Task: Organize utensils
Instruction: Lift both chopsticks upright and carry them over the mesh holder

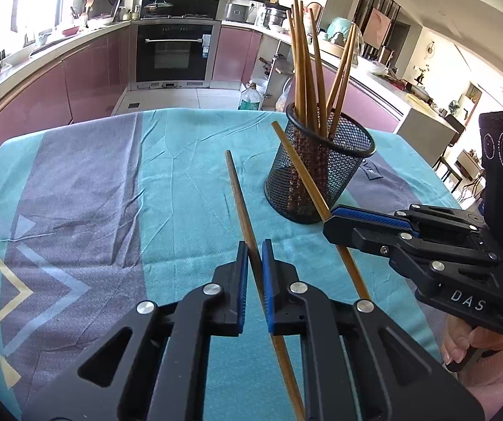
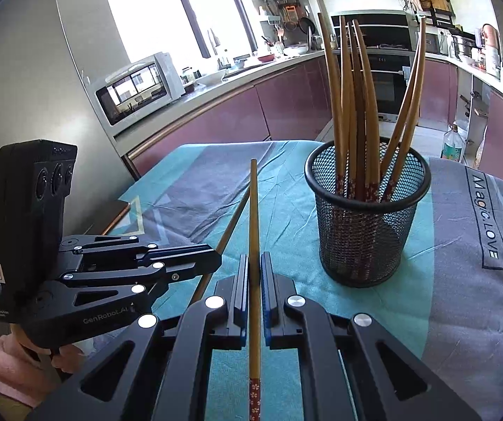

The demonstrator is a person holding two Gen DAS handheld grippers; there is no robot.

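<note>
Left hold: the black left gripper with blue pads point(image 1: 255, 256) had its jaws pinching a slim brown wooden chopstick point(image 1: 239, 193), thin end pointing away over the teal and grey patterned tablecloth point(image 1: 93, 175), probably so it could be tipped into the cup.
Right hold: the matching right gripper point(image 2: 255, 266) pinched a second, lighter bamboo chopstick point(image 2: 253, 210) mid-shaft, the red flowered end trailing back toward the camera.
Holder: the black wire-mesh cylindrical cup point(image 2: 367, 231) stood toward the far right part of the table, already holding a fan of chopsticks point(image 2: 356, 105) with their patterned ends down.
Left view only: the right gripper's chopstick crossed in front of the cup's near wall.
Right view only: the flowered end, and the printed lettering on the cloth beside the cup.
</note>
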